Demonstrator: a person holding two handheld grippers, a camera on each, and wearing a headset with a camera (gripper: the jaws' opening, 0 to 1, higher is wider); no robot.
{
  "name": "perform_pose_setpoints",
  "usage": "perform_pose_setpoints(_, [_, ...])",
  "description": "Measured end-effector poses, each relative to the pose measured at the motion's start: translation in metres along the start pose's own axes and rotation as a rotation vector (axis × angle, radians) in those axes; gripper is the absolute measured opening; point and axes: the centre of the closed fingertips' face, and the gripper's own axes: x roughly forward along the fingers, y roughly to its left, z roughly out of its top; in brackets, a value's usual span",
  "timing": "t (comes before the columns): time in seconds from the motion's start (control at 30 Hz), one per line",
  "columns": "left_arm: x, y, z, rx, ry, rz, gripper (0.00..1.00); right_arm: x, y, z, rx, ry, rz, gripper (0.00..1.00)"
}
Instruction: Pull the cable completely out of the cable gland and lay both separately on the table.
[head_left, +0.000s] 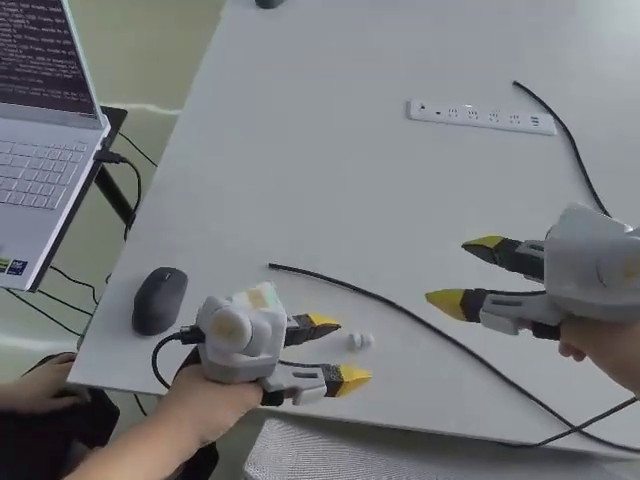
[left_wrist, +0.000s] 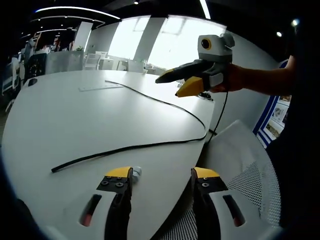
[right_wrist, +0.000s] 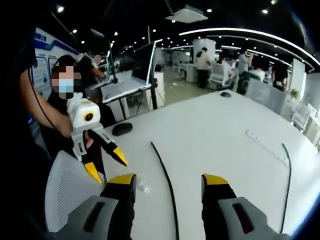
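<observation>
A thin black cable (head_left: 400, 306) lies loose on the white table (head_left: 330, 170), running from near the front middle off to the right edge. A small white cable gland (head_left: 360, 341) lies by itself just in front of the cable, apart from it. My left gripper (head_left: 340, 350) hovers at the front edge, open, with the gland just off its fingertips. My right gripper (head_left: 462, 271) hangs open above the cable further right, holding nothing. In the left gripper view the gland (left_wrist: 136, 171) sits beside the left jaw tip, the cable (left_wrist: 150, 145) beyond. The right gripper view shows the cable (right_wrist: 165, 170) and gland (right_wrist: 144, 189).
A white power strip (head_left: 482, 116) with its own black cord (head_left: 575, 150) lies at the back right. A dark mouse (head_left: 159, 299) sits near the front left corner, and a laptop (head_left: 40, 150) stands on a stand left of the table. A mesh chair (head_left: 330, 455) is below the front edge.
</observation>
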Motion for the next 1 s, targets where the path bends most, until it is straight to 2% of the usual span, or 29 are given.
perform_pose_setpoints(0.07, [-0.003,-0.004,0.001,0.01,0.002,0.006,0.51,-0.01,0.001,-0.006,0.049,-0.028,-0.015,0.55])
perform_pose_setpoints(0.17, [-0.007,-0.007,0.004,0.011,-0.004,0.014,0.54,-0.023,0.003,-0.016,0.087,-0.05,-0.027,0.58])
perform_pose_setpoints(0.33, [-0.015,-0.012,0.014,0.016,-0.02,0.032,0.56,-0.04,0.008,-0.036,0.113,-0.053,-0.036,0.63])
perform_pose_setpoints(0.43, [-0.018,-0.014,0.02,0.023,-0.033,0.046,0.59,-0.052,0.015,-0.042,0.144,-0.062,-0.036,0.65])
perform_pose_setpoints(0.63, [-0.021,-0.016,0.029,0.04,-0.047,0.072,0.63,-0.066,0.02,-0.055,0.169,-0.072,-0.049,0.69])
perform_pose_setpoints(0.9, [-0.024,-0.009,0.024,0.078,-0.025,0.105,0.69,-0.072,0.017,-0.079,0.17,-0.091,-0.018,0.8])
perform_pose_setpoints(1.0, [-0.025,-0.006,0.017,0.102,0.014,0.12,0.7,-0.071,0.016,-0.087,0.176,-0.086,0.002,0.84])
